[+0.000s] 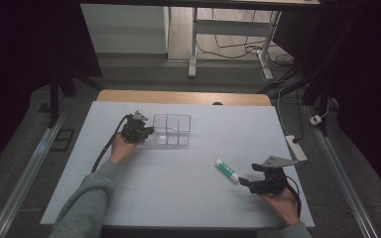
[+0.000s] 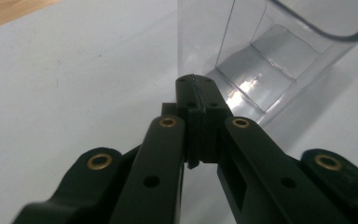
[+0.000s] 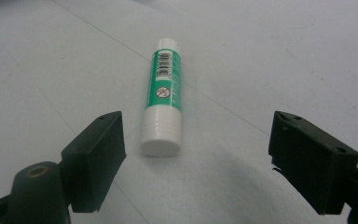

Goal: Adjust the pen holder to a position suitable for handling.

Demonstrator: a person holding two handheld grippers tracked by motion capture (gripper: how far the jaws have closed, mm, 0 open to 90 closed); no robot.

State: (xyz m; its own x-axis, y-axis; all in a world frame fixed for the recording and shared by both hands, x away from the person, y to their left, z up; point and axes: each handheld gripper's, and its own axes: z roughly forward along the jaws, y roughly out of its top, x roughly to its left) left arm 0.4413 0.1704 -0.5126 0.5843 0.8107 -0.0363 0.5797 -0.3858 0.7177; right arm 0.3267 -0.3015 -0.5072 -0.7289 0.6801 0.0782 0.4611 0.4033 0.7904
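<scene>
A clear plastic container (image 1: pixel 172 130) with inner dividers stands at the back middle of the white table (image 1: pixel 178 198). My left gripper (image 1: pixel 148 132) is at its left side. In the left gripper view the jaws (image 2: pixel 194 93) are shut, with what looks like the thin edge of the container (image 2: pixel 270 51) wall pinched between the pads. A green and white glue stick (image 1: pixel 226 170) lies flat at the front right. My right gripper (image 1: pixel 244 183) rests just behind its capped end. In the right gripper view it stands open (image 3: pixel 198 149), the glue stick (image 3: pixel 164 98) lying ahead between the wide-apart fingers, untouched.
A wooden strip (image 1: pixel 183 97) borders the table's far edge. Metal rails run along both sides of the table. Desk legs and cables stand on the floor beyond. A white power strip (image 1: pixel 296 147) lies off the right edge.
</scene>
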